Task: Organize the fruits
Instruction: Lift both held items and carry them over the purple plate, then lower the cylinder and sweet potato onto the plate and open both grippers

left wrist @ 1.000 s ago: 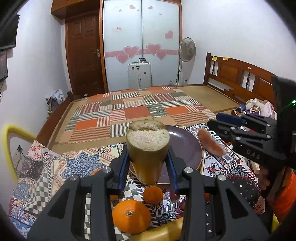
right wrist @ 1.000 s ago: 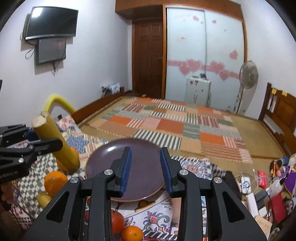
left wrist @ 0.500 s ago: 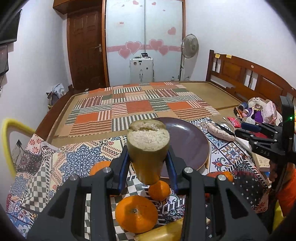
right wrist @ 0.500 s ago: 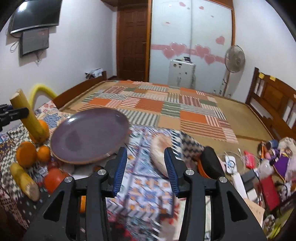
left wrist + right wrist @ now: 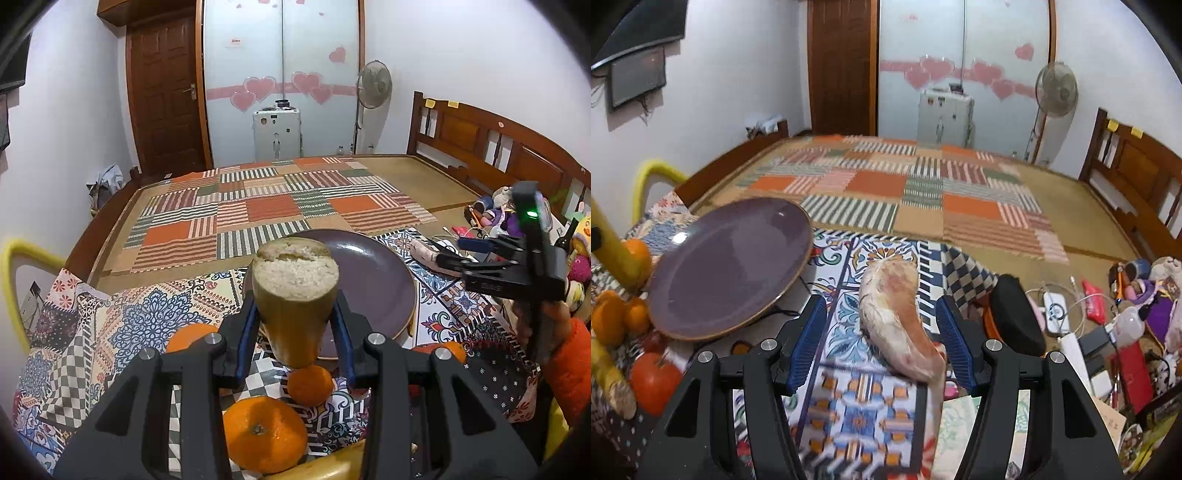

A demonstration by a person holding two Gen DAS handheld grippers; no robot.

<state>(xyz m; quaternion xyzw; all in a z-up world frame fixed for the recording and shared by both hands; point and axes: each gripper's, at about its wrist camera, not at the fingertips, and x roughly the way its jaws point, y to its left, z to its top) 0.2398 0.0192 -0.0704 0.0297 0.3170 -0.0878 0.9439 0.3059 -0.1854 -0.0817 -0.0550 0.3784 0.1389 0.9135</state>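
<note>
Patterned tablecloth [image 5: 864,413]: right gripper [image 5: 882,343] jaws just widening, straddling stiff pinkish-orange sweet potato [image 5: 897,325], grab mid-body; left gripper [image 5: 293,332] clamps rigid yellow sugarcane stub [image 5: 295,295]

— What does the left gripper [image 5: 293,334] hold?

— A thick yellow stalk piece, maybe sugarcane [image 5: 293,295]. The blue pads [image 5: 245,341] press it on both sides, and its pale cut end faces the camera.

— And under it?

— A small orange [image 5: 309,384], and nearer a big orange [image 5: 264,432], both on the patterned tablecloth [image 5: 147,325]. Behind the stalk lies a purple plate [image 5: 373,280].

— Is the other gripper visible?

— Yes, the right gripper [image 5: 448,252] is at the right, its jaws have just been opening, near a pinkish long thing [image 5: 424,253] on the cloth.
</note>
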